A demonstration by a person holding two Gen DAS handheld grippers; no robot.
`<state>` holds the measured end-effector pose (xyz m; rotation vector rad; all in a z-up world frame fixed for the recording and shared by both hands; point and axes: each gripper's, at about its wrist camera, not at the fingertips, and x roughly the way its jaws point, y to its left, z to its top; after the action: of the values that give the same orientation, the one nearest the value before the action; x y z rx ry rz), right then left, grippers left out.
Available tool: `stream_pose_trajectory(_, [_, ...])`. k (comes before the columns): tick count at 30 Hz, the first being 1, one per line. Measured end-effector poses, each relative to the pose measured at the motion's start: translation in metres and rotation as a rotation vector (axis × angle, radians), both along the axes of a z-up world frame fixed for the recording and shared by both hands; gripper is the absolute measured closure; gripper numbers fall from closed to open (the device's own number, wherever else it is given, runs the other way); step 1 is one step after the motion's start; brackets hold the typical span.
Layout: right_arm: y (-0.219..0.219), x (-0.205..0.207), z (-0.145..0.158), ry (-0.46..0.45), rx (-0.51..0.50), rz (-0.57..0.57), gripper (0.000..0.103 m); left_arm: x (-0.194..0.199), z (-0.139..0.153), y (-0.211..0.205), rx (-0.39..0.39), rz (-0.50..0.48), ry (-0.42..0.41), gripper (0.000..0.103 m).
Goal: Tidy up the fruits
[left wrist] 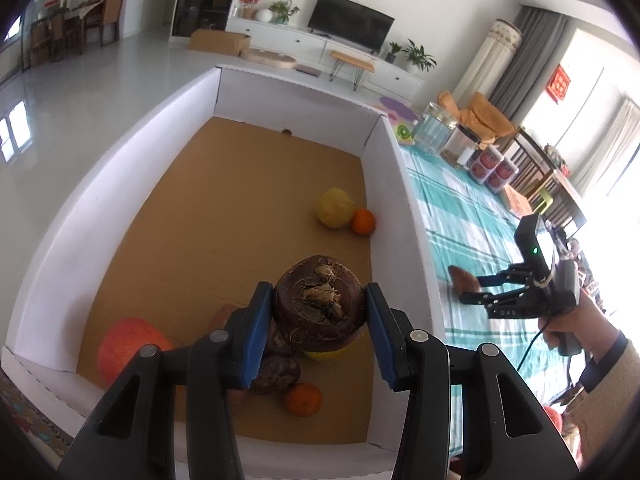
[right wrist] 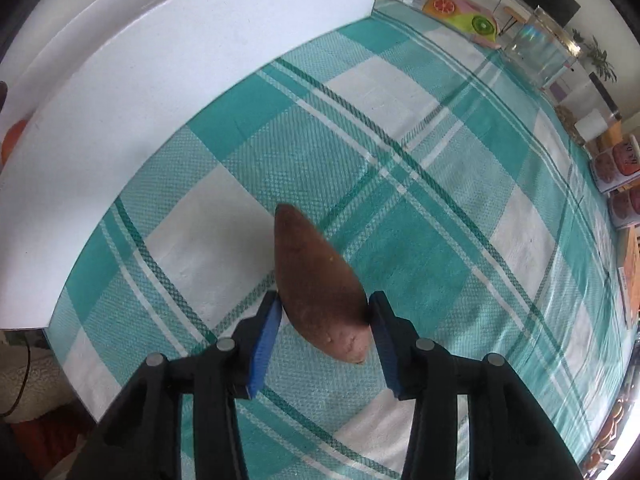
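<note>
Checked tablecloth (right wrist: 420, 208), white box (left wrist: 394, 168) at nine o'clock. My left gripper (left wrist: 316, 332) clamps the brown round fruit (left wrist: 320, 304) over the box for sorting; my right gripper (right wrist: 324, 340) pinches the sweet potato (right wrist: 316, 280), tip toward twelve o'clock.

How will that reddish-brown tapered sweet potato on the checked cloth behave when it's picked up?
The reddish-brown tapered sweet potato looks rigid, so it probably won't flex. Its tapering sides may let it pivot or slip between the right gripper pads. Rounded, it could roll on the teal checked cloth.
</note>
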<state>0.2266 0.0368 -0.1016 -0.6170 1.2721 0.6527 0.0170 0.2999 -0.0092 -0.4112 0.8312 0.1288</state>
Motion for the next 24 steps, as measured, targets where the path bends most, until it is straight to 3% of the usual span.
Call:
stream_pose_trajectory(3, [-0.021, 0.006, 0.002, 0.086, 0.12, -0.135, 0.06, 0.002, -0.007, 0.005, 0.029, -0.001, 0.042, 0.055])
stream_pose_trajectory(7, [-0.049, 0.008, 0.021, 0.225, 0.445, -0.319, 0.061, 0.016, -0.014, 0.014, 0.092, 0.009, 0.08, 0.055])
stream_pose_trajectory(10, [-0.033, -0.004, 0.059, 0.3, 0.674, -0.323, 0.06, 0.038, -0.021, 0.017, 0.131, 0.007, 0.122, 0.055])
stream_pose_trajectory(12, [-0.001, -0.018, 0.087, 0.317, 0.748, -0.269, 0.06, 0.051, -0.026, 0.017, 0.142, 0.008, 0.149, 0.055])
stream_pose_trajectory(17, [0.085, -0.048, 0.115, 0.258, 0.682, -0.187, 0.06, 0.061, -0.034, 0.024, 0.131, 0.057, 0.197, 0.053])
stream_pose_trajectory(18, [0.098, -0.051, 0.114, 0.237, 0.653, -0.18, 0.059, 0.058, -0.032, 0.025, 0.138, 0.067, 0.188, 0.046])
stream_pose_trajectory(20, [0.113, -0.054, 0.111, 0.223, 0.633, -0.18, 0.059, 0.05, -0.027, 0.025, 0.172, 0.089, 0.168, 0.035])
stream_pose_trajectory(23, [0.116, -0.062, 0.113, 0.183, 0.613, -0.177, 0.056, 0.033, -0.017, 0.023, 0.202, 0.108, 0.126, 0.033])
stream_pose_trajectory(24, [0.114, -0.066, 0.117, 0.156, 0.609, -0.173, 0.05, 0.025, -0.01, 0.02, 0.223, 0.115, 0.097, 0.032])
